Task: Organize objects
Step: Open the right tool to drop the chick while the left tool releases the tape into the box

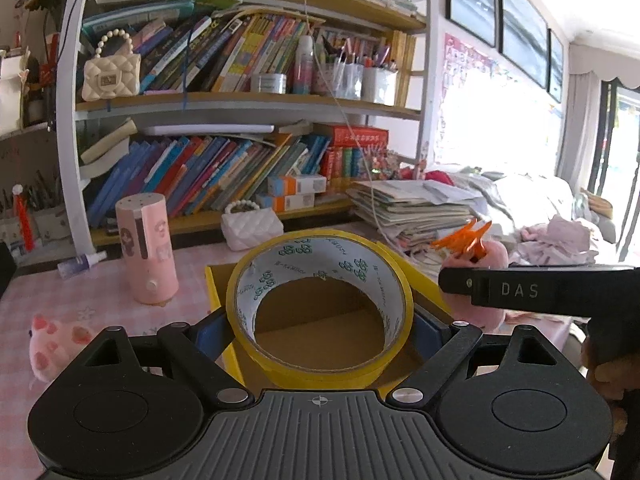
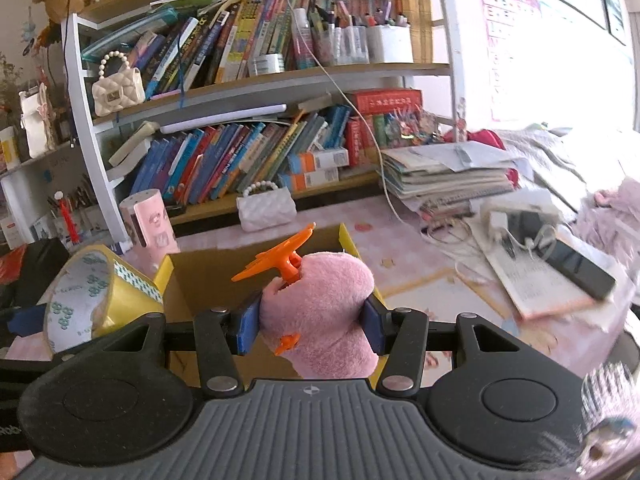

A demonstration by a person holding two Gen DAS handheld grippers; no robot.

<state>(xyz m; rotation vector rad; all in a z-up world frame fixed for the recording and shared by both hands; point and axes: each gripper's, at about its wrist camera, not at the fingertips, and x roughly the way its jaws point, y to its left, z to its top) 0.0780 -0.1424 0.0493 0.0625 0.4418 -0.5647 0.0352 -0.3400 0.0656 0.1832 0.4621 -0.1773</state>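
My left gripper (image 1: 320, 334) is shut on a yellow tape roll (image 1: 320, 304) and holds it over the open yellow cardboard box (image 1: 214, 292). The roll also shows at the left of the right wrist view (image 2: 92, 296). My right gripper (image 2: 312, 324) is shut on a pink plush toy (image 2: 324, 312) with an orange propeller on top, held over the same box (image 2: 208, 276). In the left wrist view the plush (image 1: 494, 254) and the right gripper's black body sit at the right of the box.
A pink cylinder (image 1: 146, 248), a white quilted purse (image 1: 252, 226) and a small pink plush (image 1: 52, 346) lie on the pink table. Bookshelves (image 1: 240, 100) stand behind. A paper stack (image 2: 448, 180) and a phone (image 2: 576, 268) lie at the right.
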